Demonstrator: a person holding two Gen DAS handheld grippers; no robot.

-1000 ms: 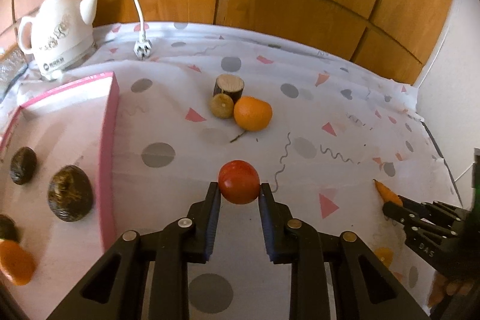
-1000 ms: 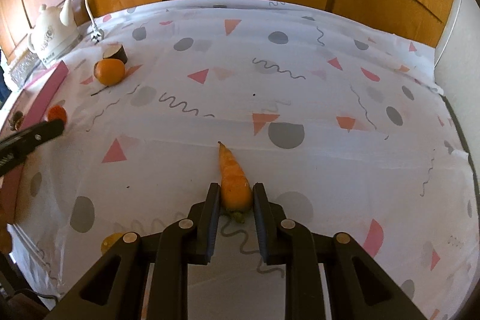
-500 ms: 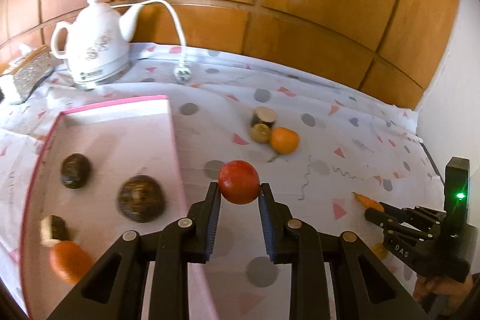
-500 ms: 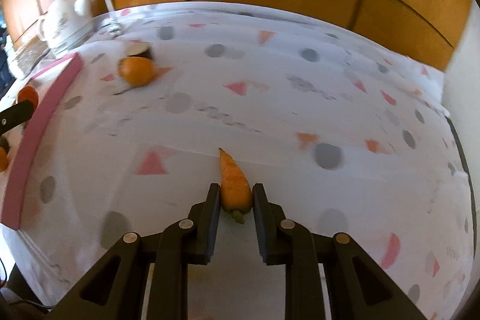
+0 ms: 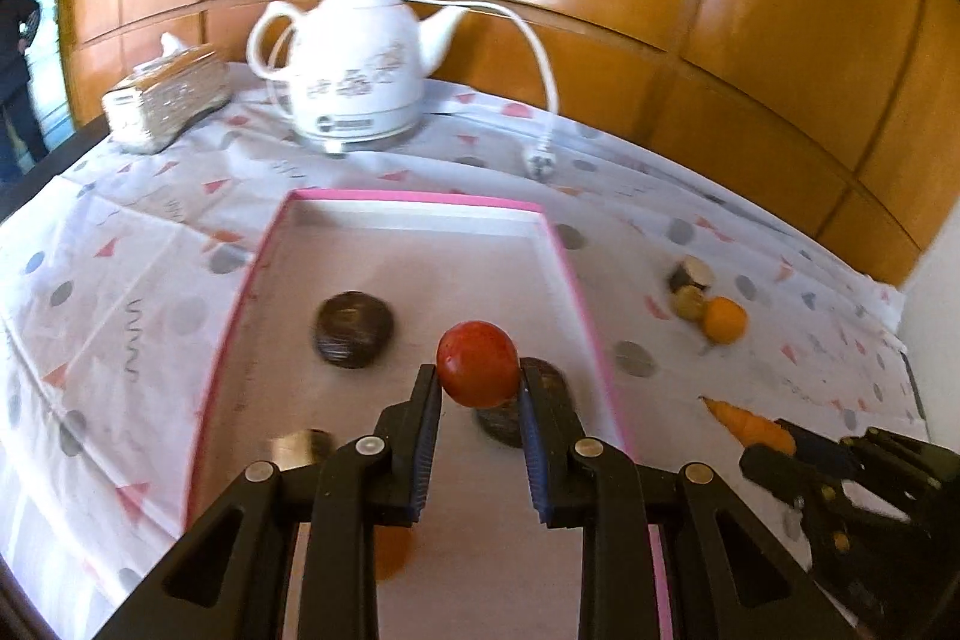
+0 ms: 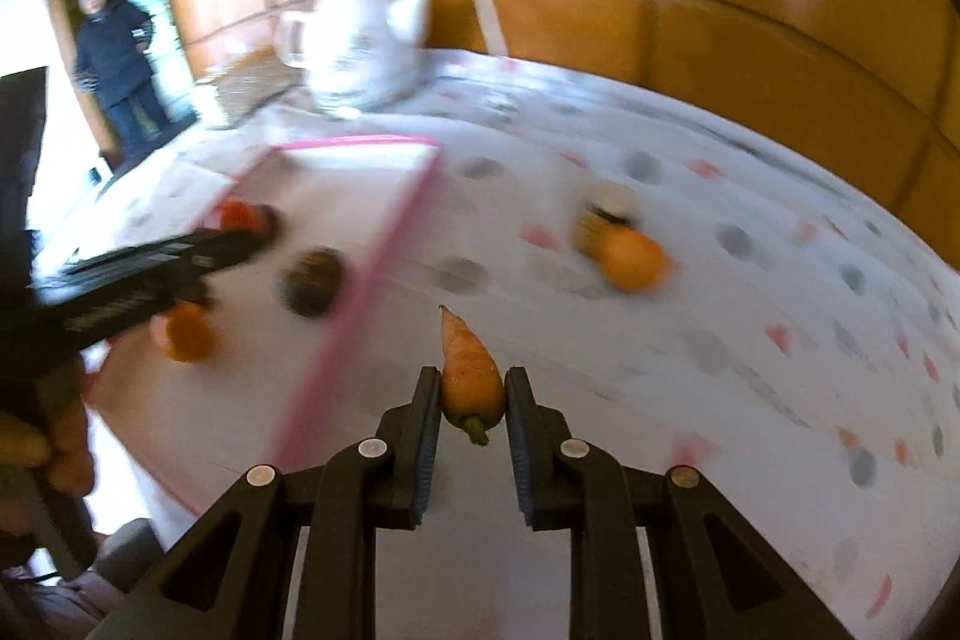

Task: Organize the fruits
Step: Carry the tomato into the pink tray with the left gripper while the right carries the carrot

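Observation:
My left gripper is shut on a red tomato, held above the pink-rimmed white tray. In the tray lie two dark round fruits, a cut piece and an orange fruit partly hidden under the fingers. My right gripper is shut on a small carrot, held over the tablecloth just right of the tray's rim. The carrot and right gripper also show at the right of the left wrist view. An orange lies on the cloth outside the tray.
A white kettle with cord and plug stands behind the tray, a glittery box to its left. Beside the orange lie a small round fruit and a cut piece. A person stands in a doorway. Wood panelling backs the table.
Both grippers have swung left, carrying their loads. The tomato has gone from over the cloth to over the tray; the carrot has come up to the tray's right rim.

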